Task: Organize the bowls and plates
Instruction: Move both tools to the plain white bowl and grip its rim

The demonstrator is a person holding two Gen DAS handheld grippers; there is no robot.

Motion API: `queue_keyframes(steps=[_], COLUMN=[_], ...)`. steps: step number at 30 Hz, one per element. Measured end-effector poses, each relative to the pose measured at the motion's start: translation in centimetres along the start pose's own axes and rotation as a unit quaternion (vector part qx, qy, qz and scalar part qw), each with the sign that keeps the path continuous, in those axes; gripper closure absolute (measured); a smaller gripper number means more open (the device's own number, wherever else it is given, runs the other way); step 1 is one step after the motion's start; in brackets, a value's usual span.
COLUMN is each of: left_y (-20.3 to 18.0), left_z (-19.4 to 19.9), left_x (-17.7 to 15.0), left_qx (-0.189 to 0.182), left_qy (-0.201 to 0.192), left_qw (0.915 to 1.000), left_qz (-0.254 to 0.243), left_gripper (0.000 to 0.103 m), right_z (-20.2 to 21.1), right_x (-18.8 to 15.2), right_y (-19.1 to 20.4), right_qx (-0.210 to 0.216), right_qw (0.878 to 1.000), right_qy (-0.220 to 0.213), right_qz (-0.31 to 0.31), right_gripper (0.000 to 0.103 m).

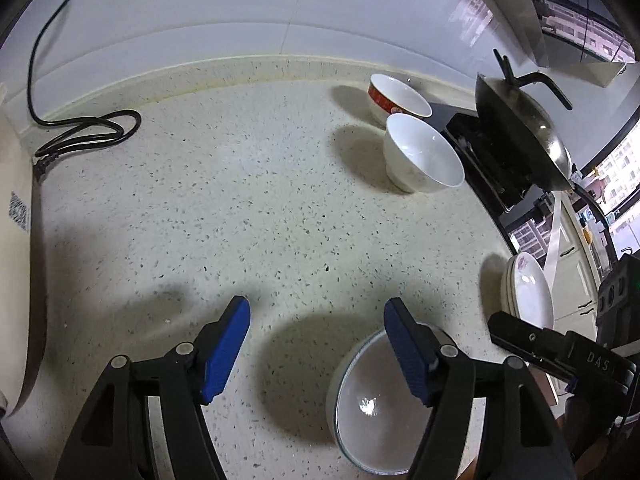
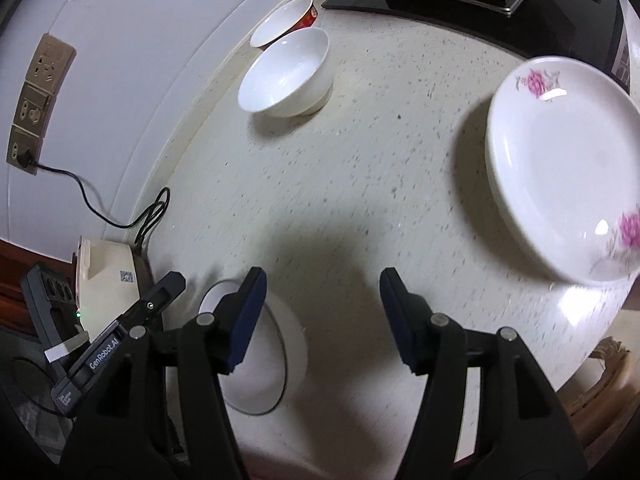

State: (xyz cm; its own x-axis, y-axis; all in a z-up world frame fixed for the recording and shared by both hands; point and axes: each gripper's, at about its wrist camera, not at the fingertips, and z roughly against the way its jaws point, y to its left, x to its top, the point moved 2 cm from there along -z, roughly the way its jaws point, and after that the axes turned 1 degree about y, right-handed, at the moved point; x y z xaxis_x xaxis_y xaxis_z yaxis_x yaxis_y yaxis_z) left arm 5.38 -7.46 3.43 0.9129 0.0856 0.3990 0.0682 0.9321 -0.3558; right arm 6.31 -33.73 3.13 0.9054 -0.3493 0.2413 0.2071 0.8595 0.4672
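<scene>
A white bowl with a dark rim line (image 1: 372, 404) stands on the speckled counter under my open left gripper (image 1: 316, 348), whose right finger hangs over its rim. The same bowl (image 2: 260, 364) shows under the left finger of my open, empty right gripper (image 2: 322, 316). A plain white bowl (image 1: 422, 154) (image 2: 286, 72) and a red-banded bowl (image 1: 396, 96) (image 2: 286, 20) stand together at the back near the wall. A stack of white plates with pink flowers (image 2: 560, 168) (image 1: 528, 292) lies at the right of the counter.
A black stove (image 1: 492, 152) with a wok (image 1: 524, 128) is at the right. A black power cord (image 1: 88, 132) lies at the back left beside a white appliance (image 1: 16, 248). Wall sockets (image 2: 36, 100) are on the wall. The counter's front edge (image 2: 592, 328) is near the plates.
</scene>
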Motion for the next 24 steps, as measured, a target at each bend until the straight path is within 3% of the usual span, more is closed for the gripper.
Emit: queue_keyframes(steps=[6, 11, 20, 24], left_y=[0.6, -0.8, -5.1, -5.6], left_z=[-1.5, -2.6, -6.2, -8.2], left_x=[2.9, 6.6, 11.5, 13.5], left_qx=[-0.046, -0.069, -0.02, -0.025], left_qy=[0.029, 0.039, 0.066, 0.086], left_qw=[0.9974, 0.9955, 0.997, 0.9952], left_qz=[0.048, 0.052, -0.035, -0.038], left_gripper=[0.033, 0.033, 0.032, 0.032], right_z=[0.0, -0.6, -2.7, -4.2], right_x=[3.1, 6.2, 11.0, 12.6], right_y=[-0.8, -0.7, 0.5, 1.2], right_qx=[-0.005, -0.011, -0.017, -0.019], right_qw=[1.0, 1.0, 1.0, 1.0], right_qy=[-0.013, -0.017, -0.013, -0.005], right_qz=[-0.002, -0.001, 0.016, 0.017], right_gripper=[0.039, 0.037, 0.034, 0.034])
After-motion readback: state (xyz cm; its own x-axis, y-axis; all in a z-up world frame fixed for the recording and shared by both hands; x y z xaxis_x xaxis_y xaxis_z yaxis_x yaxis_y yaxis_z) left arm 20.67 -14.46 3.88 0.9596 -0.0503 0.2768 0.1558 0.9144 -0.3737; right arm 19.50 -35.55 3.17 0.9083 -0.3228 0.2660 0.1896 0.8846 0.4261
